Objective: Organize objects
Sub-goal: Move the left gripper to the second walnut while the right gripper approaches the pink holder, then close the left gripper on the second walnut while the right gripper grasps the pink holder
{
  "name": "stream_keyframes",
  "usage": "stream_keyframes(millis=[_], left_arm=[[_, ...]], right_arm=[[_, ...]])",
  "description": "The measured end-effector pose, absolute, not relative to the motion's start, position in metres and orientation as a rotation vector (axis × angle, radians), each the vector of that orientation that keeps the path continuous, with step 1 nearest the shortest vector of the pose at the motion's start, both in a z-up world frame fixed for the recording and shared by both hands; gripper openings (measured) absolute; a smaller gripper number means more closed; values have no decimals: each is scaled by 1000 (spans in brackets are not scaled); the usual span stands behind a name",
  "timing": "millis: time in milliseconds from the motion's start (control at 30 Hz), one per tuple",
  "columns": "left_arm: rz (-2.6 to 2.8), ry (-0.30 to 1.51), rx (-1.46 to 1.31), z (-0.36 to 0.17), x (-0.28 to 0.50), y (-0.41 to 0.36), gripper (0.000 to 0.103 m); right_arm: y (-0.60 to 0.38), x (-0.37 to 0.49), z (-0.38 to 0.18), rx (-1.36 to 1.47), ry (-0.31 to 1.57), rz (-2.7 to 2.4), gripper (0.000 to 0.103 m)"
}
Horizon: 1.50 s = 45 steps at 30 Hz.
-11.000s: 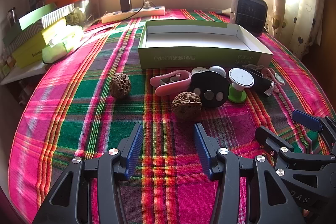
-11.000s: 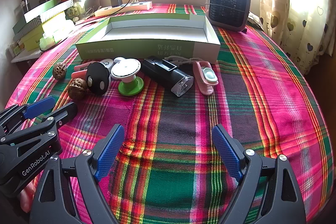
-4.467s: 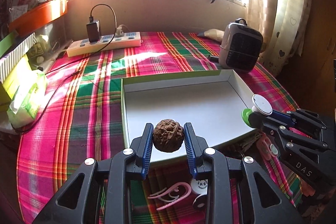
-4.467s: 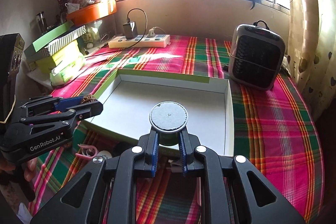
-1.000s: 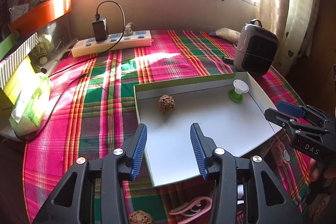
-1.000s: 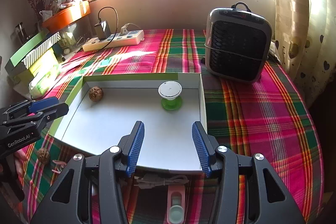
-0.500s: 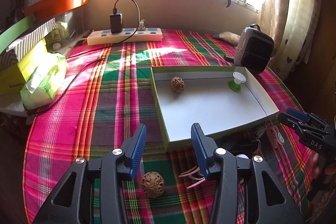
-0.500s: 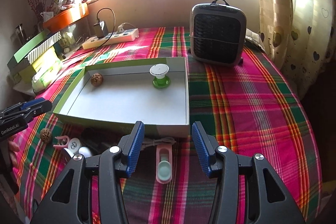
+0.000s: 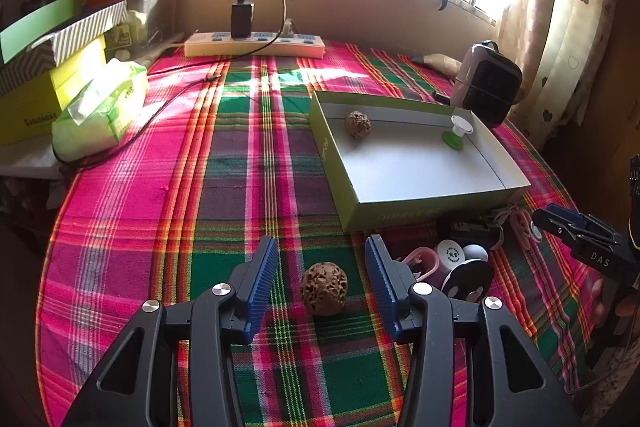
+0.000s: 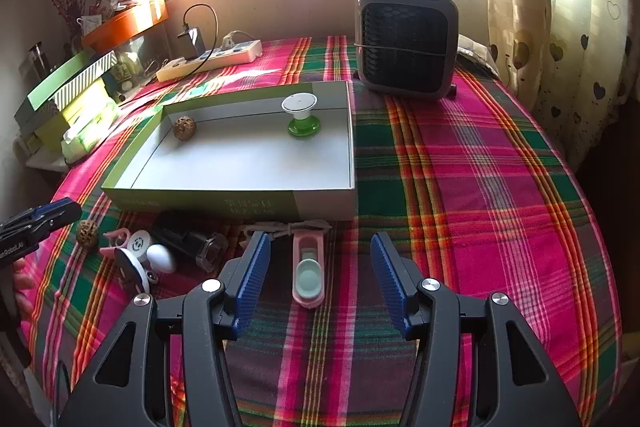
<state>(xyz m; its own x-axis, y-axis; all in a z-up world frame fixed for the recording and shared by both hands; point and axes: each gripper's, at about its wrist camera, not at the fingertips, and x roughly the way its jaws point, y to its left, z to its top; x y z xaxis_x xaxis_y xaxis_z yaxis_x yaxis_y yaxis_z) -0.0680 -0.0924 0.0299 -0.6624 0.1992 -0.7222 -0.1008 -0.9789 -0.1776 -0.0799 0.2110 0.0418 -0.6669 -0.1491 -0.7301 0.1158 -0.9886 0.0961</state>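
Both tongs are back over the loose clutter, with two items already in the box.

Since a second ago you have pulled away from the green-sided box [image 10: 224,205] — the walnut [image 10: 185,127] and the green-based stand [image 10: 301,115] sit inside it, so the next pair comes up. Your left gripper [image 9: 318,281] is opening, its jaws spread either side of a second walnut [image 9: 323,288] on the plaid cloth without touching it. Your right gripper [image 10: 316,277] is opening too, around the pink clip-shaped gadget [image 10: 308,273] — no contact yet.
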Motion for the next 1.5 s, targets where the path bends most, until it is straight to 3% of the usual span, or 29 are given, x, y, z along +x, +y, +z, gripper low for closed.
stream_keyframes(millis=[1033, 1267, 1500], left_arm=[[2680, -155, -1324, 2, -71, -86, 45], [2680, -252, -1335, 3, -72, -92, 45], [2704, -192, -1340, 3, -71, -86, 44]], right_arm=[[203, -86, 19, 1315, 26, -2713, 54], [199, -87, 18, 1317, 65, -2722, 54], [198, -86, 18, 1312, 87, -2730, 38]])
